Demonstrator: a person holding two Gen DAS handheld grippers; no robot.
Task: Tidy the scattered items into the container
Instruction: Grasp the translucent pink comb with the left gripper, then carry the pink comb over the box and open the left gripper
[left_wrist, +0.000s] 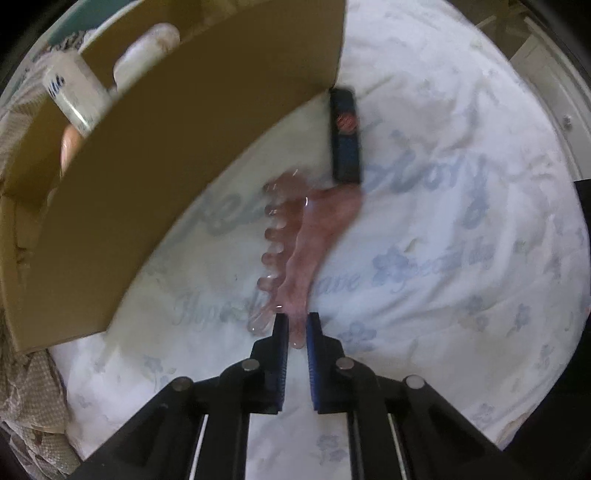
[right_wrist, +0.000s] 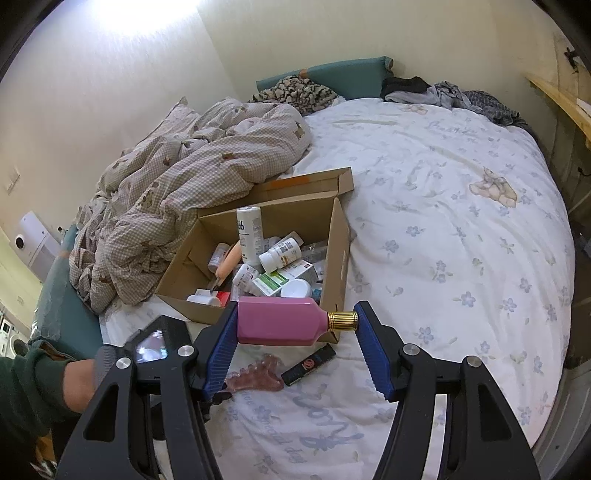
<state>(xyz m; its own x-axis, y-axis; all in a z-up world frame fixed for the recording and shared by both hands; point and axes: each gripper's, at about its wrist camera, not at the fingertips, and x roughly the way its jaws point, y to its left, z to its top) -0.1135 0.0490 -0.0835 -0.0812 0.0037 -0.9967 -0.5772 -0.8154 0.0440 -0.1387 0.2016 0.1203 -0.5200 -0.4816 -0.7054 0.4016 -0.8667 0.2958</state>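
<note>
Through the left wrist camera, our left gripper has its fingers nearly together, clamped on the near end of a translucent pink foot-shaped comb. The comb stretches away toward twelve o'clock over the flowered bed sheet; motion blur keeps us from telling whether its far end rests on the sheet. A black lipstick box lies at its far tip, tucked against the corner of the cardboard box, whose brown wall fills the ten o'clock side. Bottles show above that wall, inside the box.

Through the right wrist camera, our right gripper has its fingers spread wide and clamped end to end on a pink bottle with a gold cap, held sideways, base at nine o'clock and cap at three. It hangs just this side of the box's near corner. The cardboard box is open and already crowded with bottles and cartons. The foot comb and the lipstick box appear on the sheet at six o'clock of the bottle.

To do this well, we judge that the bottle should travel toward twelve o'clock, clear the near wall, and be let go over a gap among the contents. The end-to-end hold is slippery, so we keep it level. The comb, pinched by one thin end, should be lifted gently over the wall.
</note>
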